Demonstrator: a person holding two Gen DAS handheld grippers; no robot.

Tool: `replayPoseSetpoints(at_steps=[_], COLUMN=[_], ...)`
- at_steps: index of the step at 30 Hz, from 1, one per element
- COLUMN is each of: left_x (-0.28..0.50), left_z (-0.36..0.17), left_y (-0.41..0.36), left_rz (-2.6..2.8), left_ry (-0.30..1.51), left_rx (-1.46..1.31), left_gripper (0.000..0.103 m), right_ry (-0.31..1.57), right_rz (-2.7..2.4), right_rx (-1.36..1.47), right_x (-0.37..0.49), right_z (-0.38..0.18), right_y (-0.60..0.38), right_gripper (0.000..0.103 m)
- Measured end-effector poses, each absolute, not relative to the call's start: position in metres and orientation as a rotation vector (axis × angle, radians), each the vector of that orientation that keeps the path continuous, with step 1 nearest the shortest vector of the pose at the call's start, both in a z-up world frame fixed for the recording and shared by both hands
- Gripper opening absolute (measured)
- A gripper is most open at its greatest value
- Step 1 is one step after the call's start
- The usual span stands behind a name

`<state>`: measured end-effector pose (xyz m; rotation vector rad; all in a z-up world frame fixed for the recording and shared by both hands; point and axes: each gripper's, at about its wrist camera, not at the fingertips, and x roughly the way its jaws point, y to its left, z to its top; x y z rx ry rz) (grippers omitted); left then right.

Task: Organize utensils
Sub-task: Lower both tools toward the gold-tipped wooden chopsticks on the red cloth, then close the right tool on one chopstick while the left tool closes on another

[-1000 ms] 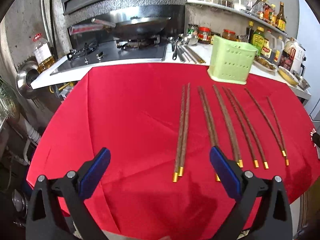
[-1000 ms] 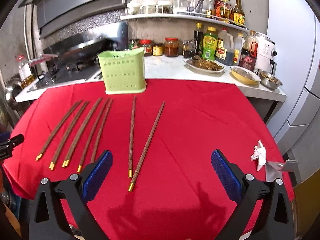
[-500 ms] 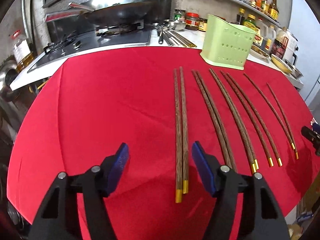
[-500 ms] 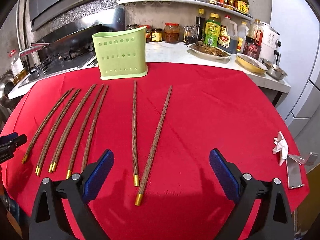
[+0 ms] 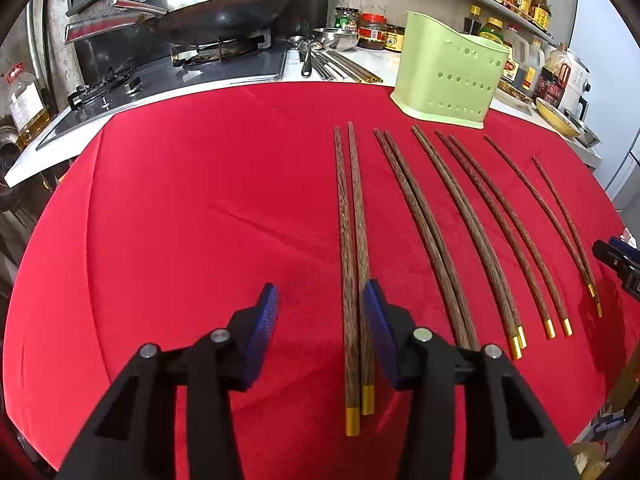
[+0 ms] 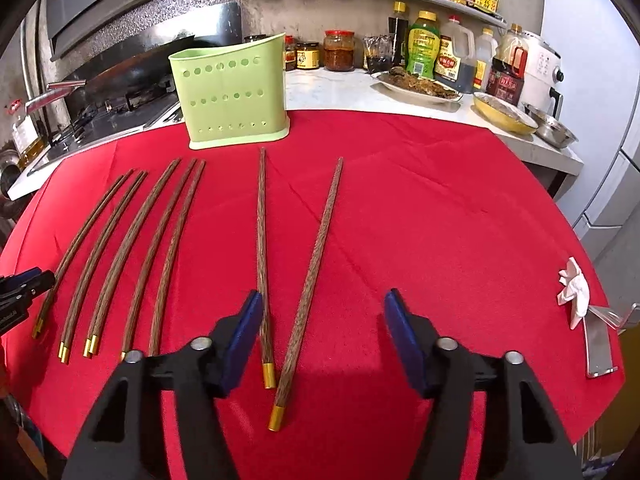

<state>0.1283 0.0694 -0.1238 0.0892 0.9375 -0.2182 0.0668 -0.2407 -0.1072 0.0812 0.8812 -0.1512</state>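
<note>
Two half-closed grippers point(image 5: 320, 300) point(image 6: 322, 304) straddle wooden chopsticks point(image 5: 354, 264)

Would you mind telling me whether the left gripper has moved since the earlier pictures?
Yes. The left gripper has come down and forward toward the green holder, its jaws just closing around the leftmost chopstick pair, not yet pressing.

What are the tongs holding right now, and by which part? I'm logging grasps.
Nothing yet. Both have just been closing: left tongs straddle the leftmost chopstick pair, right tongs the rightmost pair, near the gold ends, without contact.
</note>
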Motion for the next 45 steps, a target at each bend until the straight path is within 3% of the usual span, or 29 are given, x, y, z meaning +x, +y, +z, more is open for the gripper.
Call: replayPoseSetpoints(at_steps=[13,35,39,45], left_x=[0.138,0.136,0.126,0.111], left_z=[-0.126,-0.127,-0.125,-0.125], left_y=[0.060,0.051,0.055,0.059], left_rz=[-0.215,-0.183,-0.169,-0.162], left_ry=[0.960,0.966,0.999,0.997], left_rx=[0.102,0.226,0.210,0.174], left_gripper=[0.024,0.024,0.024,0.024], right_ry=[0.871,0.865,0.860,0.880], right_rz=[-0.126,-0.102,-0.093,-0.059], right_rx=[0.126,0.152,0.148,0.152], right_x=[0.068,0.066,0.064,0.070], right_z=[-0.104,-0.104,-0.106,-0.116], right_y=[-0.249,-0.258,-0.257,-0.249], right_gripper=[0.048,0.047,0.028,0.027])
